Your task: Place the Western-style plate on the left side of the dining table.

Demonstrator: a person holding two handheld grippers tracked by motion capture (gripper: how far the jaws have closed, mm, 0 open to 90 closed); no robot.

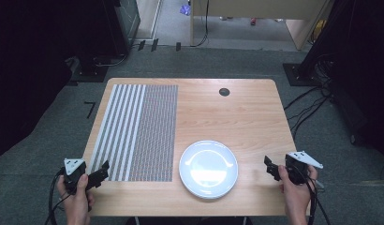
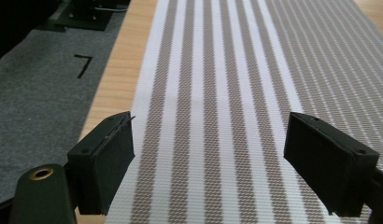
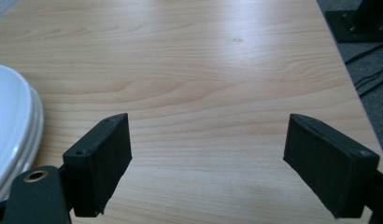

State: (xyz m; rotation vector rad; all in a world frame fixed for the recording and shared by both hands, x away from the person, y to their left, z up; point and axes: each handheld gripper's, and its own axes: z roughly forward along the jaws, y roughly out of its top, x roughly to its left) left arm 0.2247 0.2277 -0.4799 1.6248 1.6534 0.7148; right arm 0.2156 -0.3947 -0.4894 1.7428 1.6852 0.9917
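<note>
Counter [image 1: 237, 112], light wood, carries everything I see from the high view. Striped woven mat [image 1: 134, 133] covers its left part, running from the far edge almost to the near edge; pale stripes on its left half, fine weave on the right half. White plate [image 1: 208, 168] sits just right of the mat's near corner, close to the near edge, nothing on it. Small dark round hole [image 1: 224, 92] lies near the far edge.

Left claw [image 1: 102, 172] hangs over the mat's near left corner; from its own view I read the jaws spread wide, the mat's stripes [image 2: 203, 116] between them, nothing held. Right claw [image 1: 270, 166] hovers over bare wood to the right of the plate, apart from it; jaws wide apart, nothing held, plate rim [image 3: 14, 126] at the left of its view.
</note>
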